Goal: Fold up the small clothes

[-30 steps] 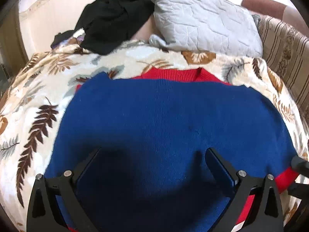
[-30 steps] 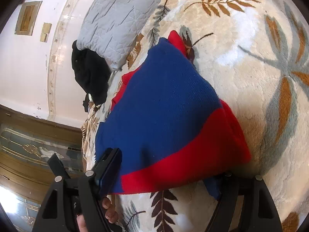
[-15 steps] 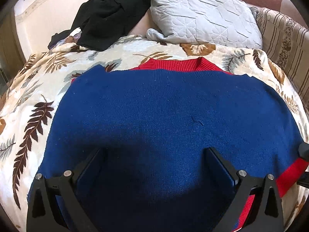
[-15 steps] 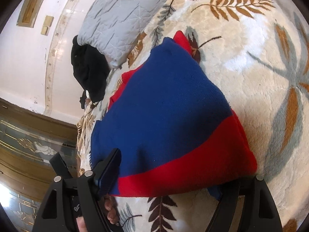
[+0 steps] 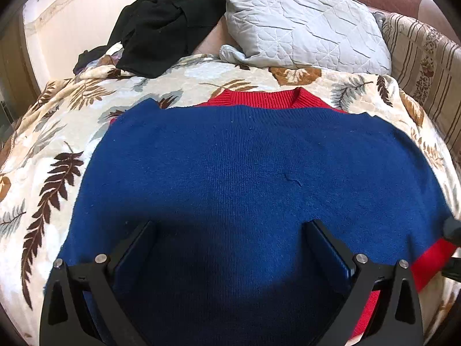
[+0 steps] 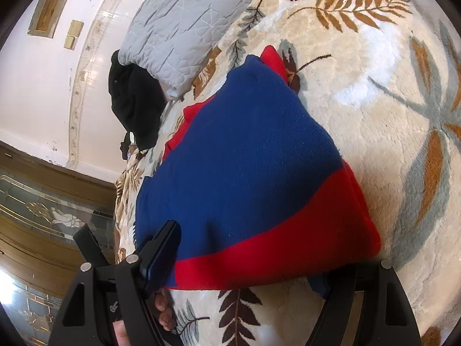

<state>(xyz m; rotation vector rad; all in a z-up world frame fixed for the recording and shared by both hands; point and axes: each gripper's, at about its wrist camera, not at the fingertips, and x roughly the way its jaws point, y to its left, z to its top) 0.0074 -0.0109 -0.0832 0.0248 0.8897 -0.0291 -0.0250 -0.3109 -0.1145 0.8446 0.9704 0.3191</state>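
Note:
A blue knit sweater [image 5: 247, 173] with a red collar and red hem lies folded on a leaf-patterned blanket [image 5: 52, 150]. My left gripper [image 5: 230, 230] is open just above the sweater's near part, its fingers spread wide over the blue fabric. In the right wrist view the sweater [image 6: 245, 155] shows its red hem band toward me. My right gripper [image 6: 253, 248] is open at the hem; its left finger [image 6: 161, 245] rests at the blue edge, and the right finger is partly hidden under the red hem.
A grey quilted pillow [image 5: 299, 26] and a pile of black clothes [image 5: 167, 20] lie at the head of the bed. A striped cushion [image 5: 420, 66] stands at the right. A white wall [image 6: 37, 86] and glazed wooden door [image 6: 34, 207] are at the left.
Both grippers have drawn back slightly toward me, so more of the sweater and blanket shows. The sweater lies flatter. Both jaws have stayed open.

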